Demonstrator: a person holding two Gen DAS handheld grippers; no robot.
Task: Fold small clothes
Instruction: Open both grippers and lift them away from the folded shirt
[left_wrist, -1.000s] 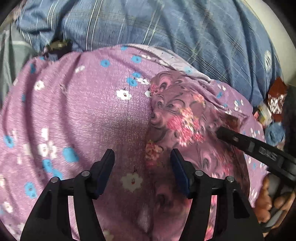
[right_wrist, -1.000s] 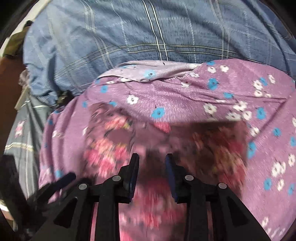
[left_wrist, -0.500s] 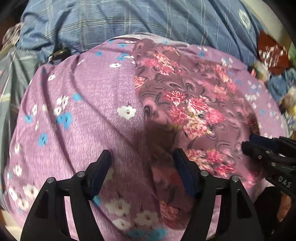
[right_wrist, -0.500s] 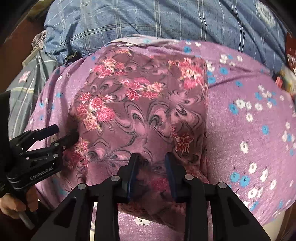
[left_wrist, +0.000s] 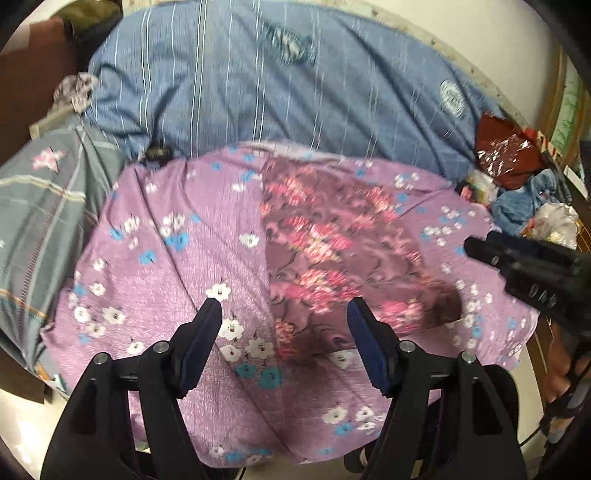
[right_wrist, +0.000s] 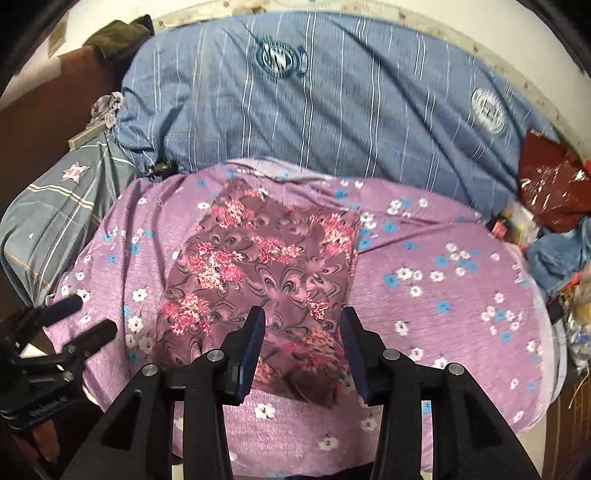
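We see dark mauve garment with pink floral print (right_wrist: 258, 273) lying flat as rough rectangle on lilac sheet with small blue-and-white flowers (right_wrist: 443, 280), toward sheet's near-left part, near edge of garment close to sheet's near edge. Our left gripper (left_wrist: 286, 334) spread wide, holding nothing, above sheet beside garment's left edge. Our right gripper (right_wrist: 303, 339) parted, holding nothing, over garment's near edge. Blue striped bedding with round emblems (right_wrist: 332, 103) bunched beyond sheet's far edge. Dark red crumpled bag (right_wrist: 550, 184) at far-right corner.
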